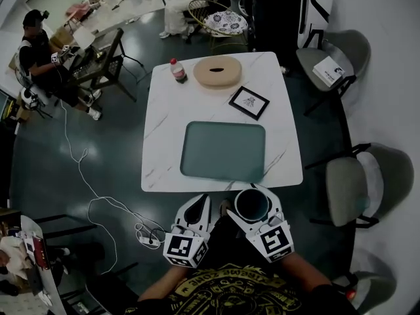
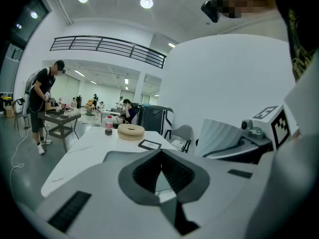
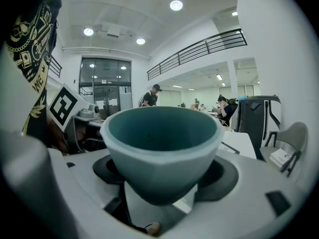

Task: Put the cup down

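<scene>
The teal cup [image 1: 251,206] sits upright, mouth up, between the spread jaws of the right tongs [image 1: 253,194]. The right gripper view shows both dark pads bearing on its lower wall, so it is pinched low on the body with the rim standing clear above. From the head view the cup hangs at the near edge of the white marble desk [image 1: 170,130], barely over it and close to the person's body. What matters for setting it down is that the open surface lies straight ahead of these tongs, away from the person. The teal tray [image 1: 223,151] is just beyond the cup and slightly to the left, and the cup lines up with the tray's near right corner. The cup's axis is vertical, so I judge it needs a short carry forward and then a straight lowering, without tipping. How high it hangs above the desk I cannot tell. The left tongs [image 1: 199,205] are pressed together on nothing and hover just beside the right pair, short of the desk edge, so the right hand is plainly the one to finish the job. Farther back on the desk, well apart from the cup, stand a framed picture [image 1: 249,102], a wooden ring [image 1: 217,71] and a red-capped bottle [image 1: 178,71] — none lies in the path.
</scene>
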Available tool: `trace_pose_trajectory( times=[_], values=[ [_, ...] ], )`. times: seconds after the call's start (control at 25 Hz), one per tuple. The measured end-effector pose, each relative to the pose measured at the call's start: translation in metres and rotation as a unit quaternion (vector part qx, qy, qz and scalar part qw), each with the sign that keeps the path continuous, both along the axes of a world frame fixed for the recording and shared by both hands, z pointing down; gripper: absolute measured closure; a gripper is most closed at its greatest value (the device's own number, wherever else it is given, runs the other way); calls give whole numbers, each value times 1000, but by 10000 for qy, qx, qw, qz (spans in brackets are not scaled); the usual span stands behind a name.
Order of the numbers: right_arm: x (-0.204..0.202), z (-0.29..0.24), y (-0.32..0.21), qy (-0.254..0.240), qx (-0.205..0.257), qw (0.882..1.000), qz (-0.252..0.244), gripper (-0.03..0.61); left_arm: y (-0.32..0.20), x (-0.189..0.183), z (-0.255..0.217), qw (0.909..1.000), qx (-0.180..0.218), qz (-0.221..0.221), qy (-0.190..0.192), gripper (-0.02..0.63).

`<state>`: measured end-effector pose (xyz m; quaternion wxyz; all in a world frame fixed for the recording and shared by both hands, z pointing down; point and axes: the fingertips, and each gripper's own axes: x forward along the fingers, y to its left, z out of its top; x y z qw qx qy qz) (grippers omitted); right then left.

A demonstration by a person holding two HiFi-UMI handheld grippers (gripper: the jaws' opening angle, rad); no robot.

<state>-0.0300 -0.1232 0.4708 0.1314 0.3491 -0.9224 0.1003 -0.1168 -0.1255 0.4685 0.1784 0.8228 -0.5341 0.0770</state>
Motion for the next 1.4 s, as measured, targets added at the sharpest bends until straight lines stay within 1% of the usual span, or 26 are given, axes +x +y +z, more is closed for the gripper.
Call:
trace_pose_trajectory(
  times=[0.16, 0.28, 0.48, 0.76, 0.84, 1.04, 1.16, 1.28, 1.4],
  values=[
    [-9, 2, -25, -40, 95, 9999, 64, 212, -23, -8, 5, 10000, -32, 26, -32, 604],
    [-18, 3, -43, 31, 70, 10000, 51, 212, -41, -14, 8, 9999, -58, 72, -37, 603],
    [-30, 19, -70, -13, 25, 9999, 134, 212, -68, -21, 19, 9998, -94, 166, -17, 604],
    [-41, 36, -103, 91, 102, 9997, 207, 212, -98, -34, 38, 9996, -192, 53, -191, 603],
    [-43, 44, -112, 52, 121, 9996, 253, 212, -107, -36, 45, 9995, -226, 33, -220, 603],
    [-47, 60, -134, 122, 101, 9996, 249, 212, -128, -37, 63, 9991, -320, 30, -288, 604],
    [-48, 77, -145, 71, 37, 9995, 316, 212, -138, -36, 74, 9985, -410, 55, -347, 603],
    [-52, 87, -152, 178, 39, 9996, 204, 212, -147, -34, 85, 9981, -453, 89, -414, 603],
    [-54, 92, -160, 358, 80, 9993, 76, 212, -149, -33, 101, 9972, -614, 68, -425, 604]
  ],
)
